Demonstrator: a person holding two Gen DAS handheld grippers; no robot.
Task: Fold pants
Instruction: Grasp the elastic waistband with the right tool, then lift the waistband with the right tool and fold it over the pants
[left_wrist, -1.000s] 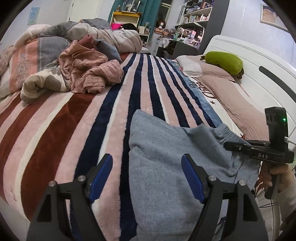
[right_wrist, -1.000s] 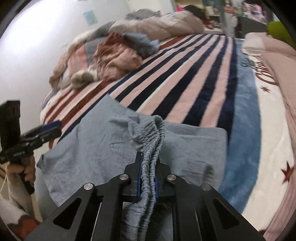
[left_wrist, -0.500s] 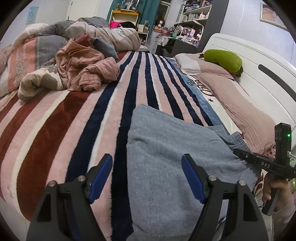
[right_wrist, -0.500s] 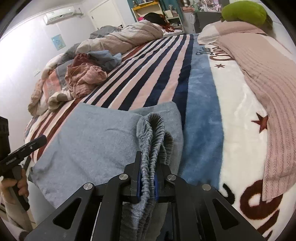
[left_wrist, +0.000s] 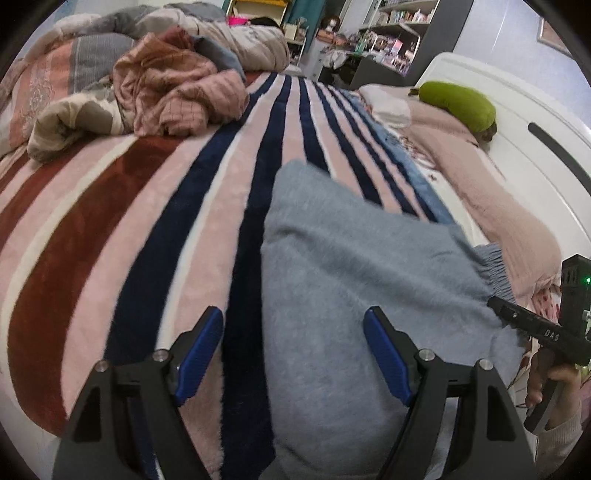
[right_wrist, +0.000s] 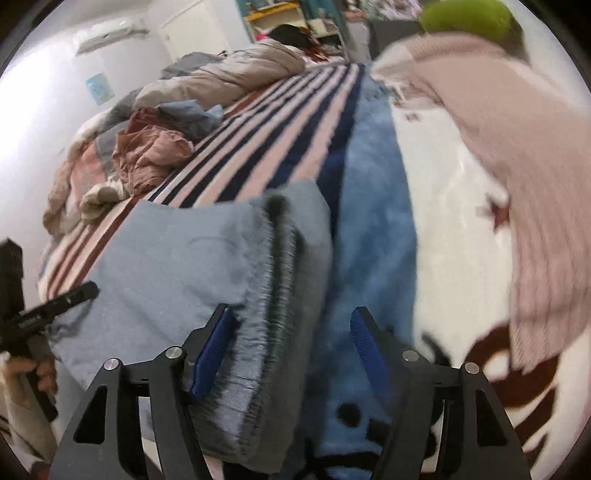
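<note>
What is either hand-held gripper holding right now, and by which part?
Nothing. The right hand-held gripper has just been opening; the grey pants' waistband lies between its jaws, unpinched. The left hand-held gripper is open over the pants.

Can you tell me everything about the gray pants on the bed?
The pants are soft, fuzzy blue-gray cloth, folded into a flat pad on the striped blanket. Their gathered elastic waistband lies along the edge by the right gripper, whose jaws have just opened and let go.
</note>
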